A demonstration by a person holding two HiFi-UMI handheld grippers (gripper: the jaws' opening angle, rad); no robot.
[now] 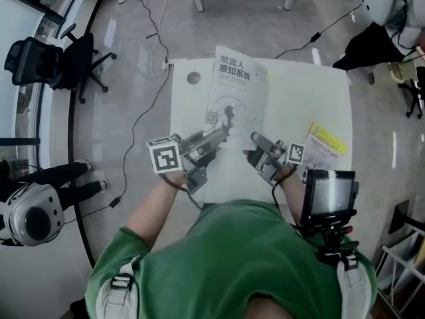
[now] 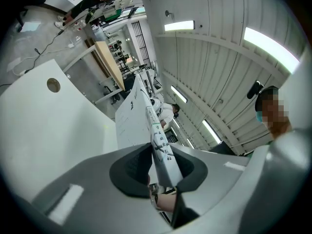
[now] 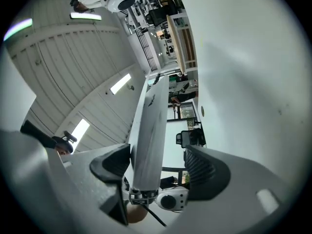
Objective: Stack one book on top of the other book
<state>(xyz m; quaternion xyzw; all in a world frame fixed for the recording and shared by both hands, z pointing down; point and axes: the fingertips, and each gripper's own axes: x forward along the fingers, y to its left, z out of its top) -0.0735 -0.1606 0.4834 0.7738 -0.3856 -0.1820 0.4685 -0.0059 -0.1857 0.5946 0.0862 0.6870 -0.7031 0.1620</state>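
Book (image 1: 234,95) thin, rectangular, white cover; table (image 1: 299,105) smooth, white.

A white table (image 1: 312,98) stands on glossy grey floor (image 1: 252,25) near a black office chair (image 1: 56,62).

A large white book (image 1: 234,95), cover up, is held raised over the worktop (image 1: 305,92). A smaller yellow book (image 1: 327,140) lies flat near its right edge.

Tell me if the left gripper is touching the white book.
Touching. The left gripper view shows the left gripper with fingers pressed on both sides of the white book.
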